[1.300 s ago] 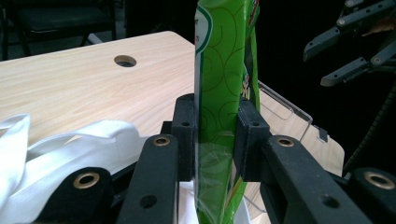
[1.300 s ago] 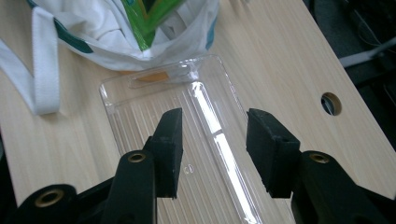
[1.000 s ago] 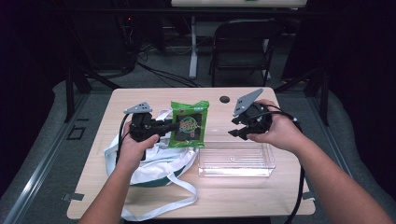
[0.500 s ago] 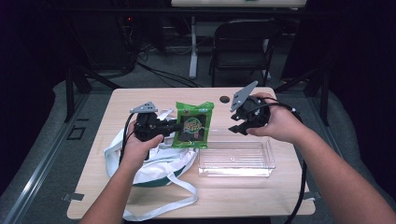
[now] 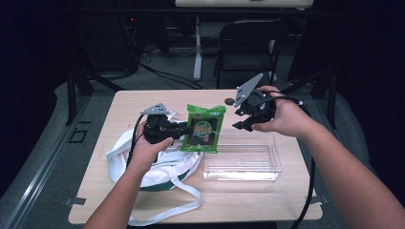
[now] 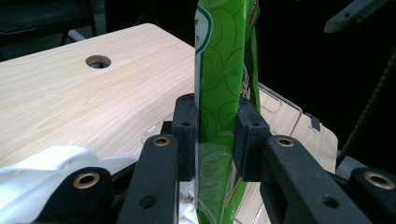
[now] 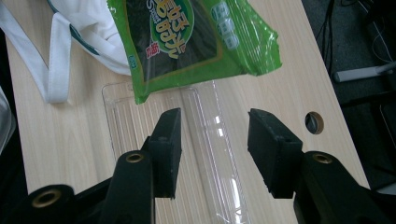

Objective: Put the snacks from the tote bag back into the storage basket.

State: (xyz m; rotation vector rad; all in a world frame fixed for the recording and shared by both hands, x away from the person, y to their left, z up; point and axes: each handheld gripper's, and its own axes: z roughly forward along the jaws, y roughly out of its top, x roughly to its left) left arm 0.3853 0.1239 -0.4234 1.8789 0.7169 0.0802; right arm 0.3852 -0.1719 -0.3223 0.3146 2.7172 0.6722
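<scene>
A green snack packet (image 5: 204, 129) hangs upright above the table, between a white cloth bag (image 5: 157, 167) and a clear plastic tray (image 5: 239, 177). My left gripper (image 5: 184, 130) is shut on the packet's left edge. In the left gripper view, both pads pinch the packet (image 6: 224, 70). My right gripper (image 5: 241, 119) hovers to the right of the packet, above the tray's far edge. Its jaws have just been opening and nothing is between them. In the right gripper view, the right gripper (image 7: 215, 144) looks down on the tray (image 7: 140, 121) with the packet (image 7: 187, 37) beyond it.
The white bag with green trim and long straps (image 7: 88, 28) lies at the table's left front. A round cable hole (image 5: 229, 101) sits near the far edge. A folding chair (image 5: 248, 38) stands behind the table, and cables trail off both grippers.
My right gripper has risen a little above the tray's far edge and its jaws stand slightly wider. The left gripper and the packet have stayed put.
</scene>
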